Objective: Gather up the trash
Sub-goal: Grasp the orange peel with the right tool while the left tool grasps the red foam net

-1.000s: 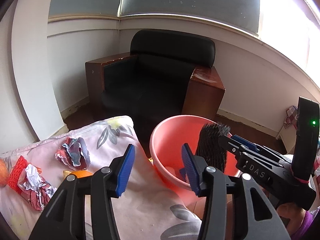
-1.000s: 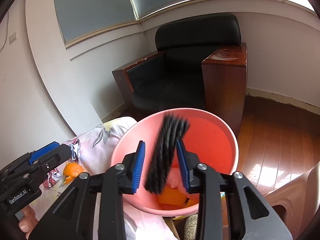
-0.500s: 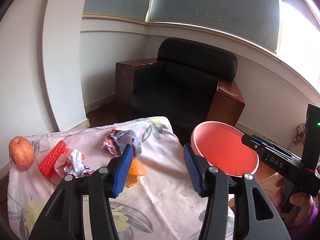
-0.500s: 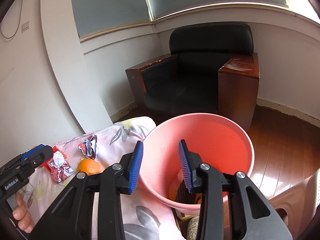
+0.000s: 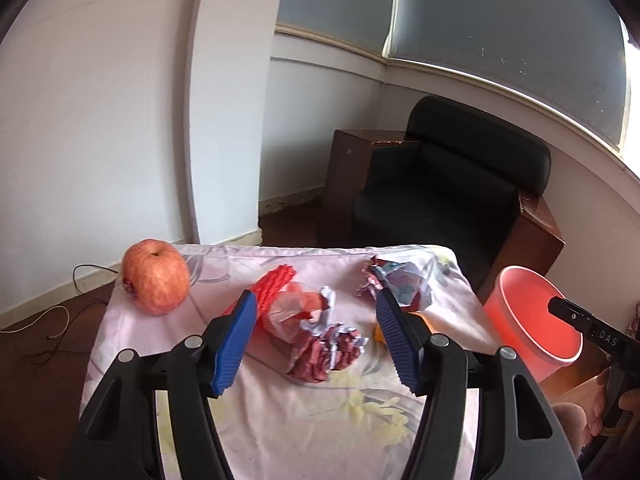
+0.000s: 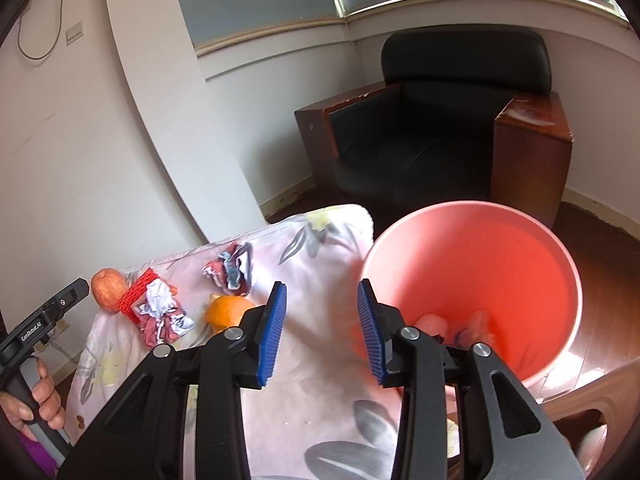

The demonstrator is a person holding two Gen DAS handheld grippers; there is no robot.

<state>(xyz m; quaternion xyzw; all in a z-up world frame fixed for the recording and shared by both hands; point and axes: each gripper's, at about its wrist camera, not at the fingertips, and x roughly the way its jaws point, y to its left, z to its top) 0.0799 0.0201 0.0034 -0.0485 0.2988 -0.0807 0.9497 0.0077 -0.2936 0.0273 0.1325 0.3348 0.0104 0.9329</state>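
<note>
Ribbed left claw (image 5: 316, 338) over crinkled foil wrapper (image 5: 326, 346)

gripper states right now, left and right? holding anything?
Left gripper: open, jaws just widened, holding nothing; crumpled red-and-silver foil wrapper lies on the cloth beyond it.
Right gripper: open, empty, beside the pink plastic bucket.

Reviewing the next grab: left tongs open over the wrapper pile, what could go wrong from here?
1. The crumpled wrapper lies against the red foam net; the left tongs may take both or drop one.
2. The apple sits near the table's edge and could get knocked off.
3. The floral cloth may snag.
</note>
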